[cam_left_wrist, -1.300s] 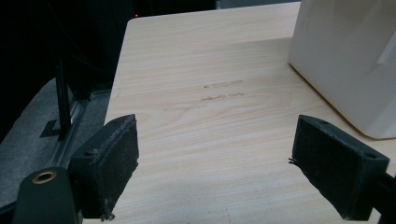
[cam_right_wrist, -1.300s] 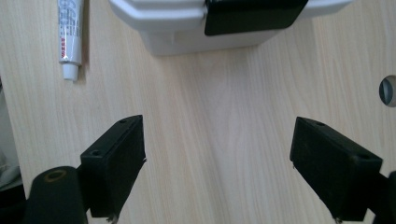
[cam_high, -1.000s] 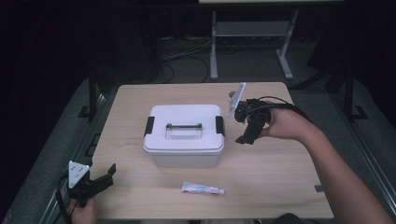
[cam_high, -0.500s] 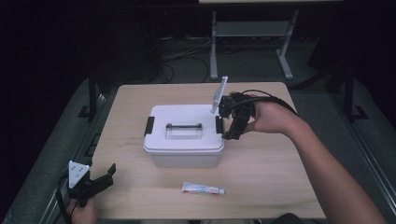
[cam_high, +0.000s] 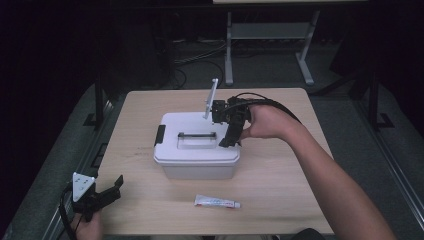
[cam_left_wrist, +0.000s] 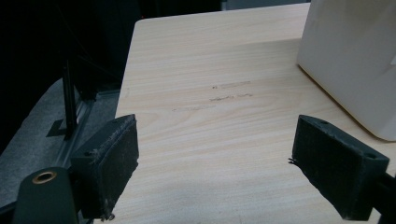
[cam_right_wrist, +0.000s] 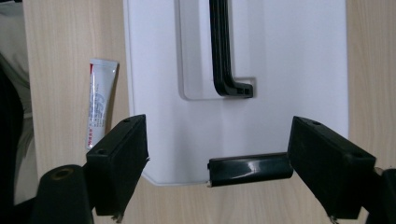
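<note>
Compared with the picture half a second earlier, the right gripper (cam_high: 230, 131) has moved further to the left and a little down — it is now over the right end of the box (cam_high: 196, 150), while before it was beside that end. One second ago it was still well to the right of the box, above the bare table (cam_high: 280, 200). The left gripper (cam_high: 95, 196), the box and the tube (cam_high: 217, 202) lie as they did.

In the right gripper view the jaws are spread wide, with nothing between the pads. They look down on the white lid (cam_right_wrist: 289, 70); the black latch (cam_right_wrist: 250, 170) at the lid's near edge lies in the gap, its end just beside the right jaw — if it touches, I cannot tell. The black handle (cam_right_wrist: 223, 51) lies flat in its recess further on.

The left gripper rests at the front left corner of the table, its jaws also spread wide and holding nothing.

The box stands in the middle of the table, lid on, and the tube lies in front of it, apart.
</note>
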